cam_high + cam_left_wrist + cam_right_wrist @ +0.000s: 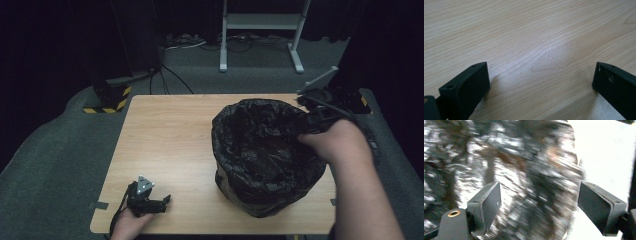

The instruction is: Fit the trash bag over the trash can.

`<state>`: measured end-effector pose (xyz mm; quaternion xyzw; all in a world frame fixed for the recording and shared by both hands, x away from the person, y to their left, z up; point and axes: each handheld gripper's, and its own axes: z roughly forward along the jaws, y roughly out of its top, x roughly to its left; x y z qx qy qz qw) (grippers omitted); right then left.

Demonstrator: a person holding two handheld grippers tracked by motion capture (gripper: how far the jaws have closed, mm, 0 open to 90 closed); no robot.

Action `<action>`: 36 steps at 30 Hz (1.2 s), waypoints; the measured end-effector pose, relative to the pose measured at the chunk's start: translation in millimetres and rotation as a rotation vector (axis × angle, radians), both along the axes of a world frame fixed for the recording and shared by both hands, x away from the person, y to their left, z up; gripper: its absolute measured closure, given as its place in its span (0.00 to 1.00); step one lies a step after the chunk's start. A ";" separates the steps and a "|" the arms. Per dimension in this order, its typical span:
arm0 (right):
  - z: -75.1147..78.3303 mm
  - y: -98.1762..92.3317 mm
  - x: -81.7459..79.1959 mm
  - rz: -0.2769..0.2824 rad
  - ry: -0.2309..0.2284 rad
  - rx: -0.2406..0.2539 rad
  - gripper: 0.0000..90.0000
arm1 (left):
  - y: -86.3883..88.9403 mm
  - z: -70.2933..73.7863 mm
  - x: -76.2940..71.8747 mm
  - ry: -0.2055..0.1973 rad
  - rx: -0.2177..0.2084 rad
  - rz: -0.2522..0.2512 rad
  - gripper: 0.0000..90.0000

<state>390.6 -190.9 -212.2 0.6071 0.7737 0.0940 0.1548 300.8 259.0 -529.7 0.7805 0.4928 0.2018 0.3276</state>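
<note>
The black bag (262,155) lines a bin on the right half of the wooden table (165,145), its rim folded over the top. The right gripper (306,119) hangs at the bag's far right rim with its jaws spread wide, nothing between them. The left gripper (161,202) rests at the table's near left corner, jaws apart over bare wood.

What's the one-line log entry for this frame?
left gripper: open, on table | right gripper: open, at bin bag rim, nothing held
</note>
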 end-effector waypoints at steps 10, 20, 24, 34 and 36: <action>-8.0 -95.8 -31.0 -0.174 -0.005 -0.051 0.21 | 0.0 0.0 -0.1 0.000 0.000 0.000 0.01; -85.2 -146.7 -42.3 -0.259 0.063 -0.002 0.21 | 0.0 0.0 -0.1 0.000 0.000 0.001 0.01; -121.5 -146.3 -42.2 -0.246 0.105 0.017 0.21 | -0.1 0.0 -0.1 0.000 0.000 0.001 0.01; -200.6 -128.8 -41.7 -0.192 0.202 0.036 0.21 | -0.2 -0.2 -0.3 0.000 -0.003 0.003 0.01; -216.5 -124.3 -42.1 -0.194 0.218 0.047 0.19 | -0.1 -0.1 -0.3 -0.001 -0.001 0.002 0.01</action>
